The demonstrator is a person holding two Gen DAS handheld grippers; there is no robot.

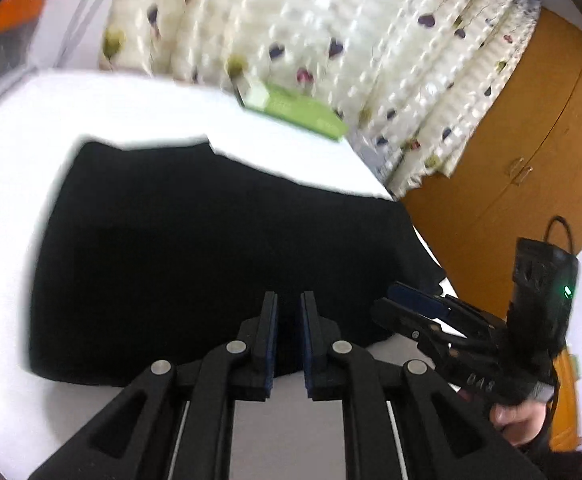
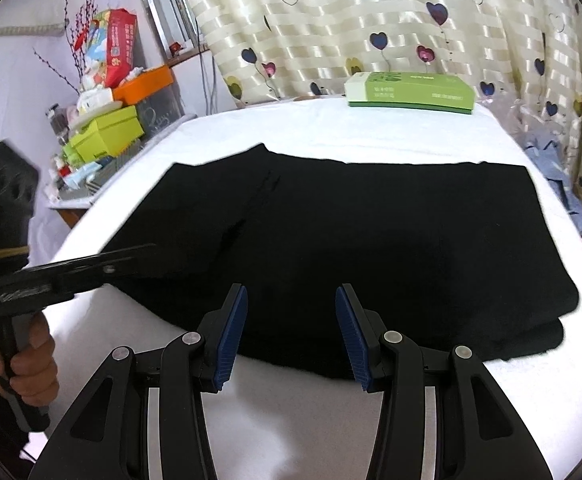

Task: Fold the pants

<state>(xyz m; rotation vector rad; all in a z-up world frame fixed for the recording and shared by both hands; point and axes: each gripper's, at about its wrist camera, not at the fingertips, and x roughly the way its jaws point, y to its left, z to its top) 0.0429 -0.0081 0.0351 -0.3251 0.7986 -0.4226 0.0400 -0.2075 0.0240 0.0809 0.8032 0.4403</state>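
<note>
Black pants lie folded flat across the middle of a table covered in white cloth, their right end doubled into two stacked layers and a seam running diagonally through the left part. The near edge of the pants sits just ahead of both grippers.

The right gripper hovers at that near edge with its jaws set wide, blue ribbed pads facing each other and nothing between them. The left gripper is drawn to a narrow gap, also empty, its tips over the near edge of the pants; in the right wrist view it reaches in from the left, just above the pants' left corner, gripped by a hand. In the left wrist view, blurred by motion, the right gripper appears beside the pants' right end, a green light glowing on its body and a hand below it.

Beyond the pants, at the table's far edge, rests a green and white box. Behind it hangs a cream striped curtain printed with hearts. Left of the pants, off the table, a cluttered stand holds a lime green box, an orange box and a red package. Right of the pants, blue fabric is bunched at the table's side, with a wooden cabinet nearby.
</note>
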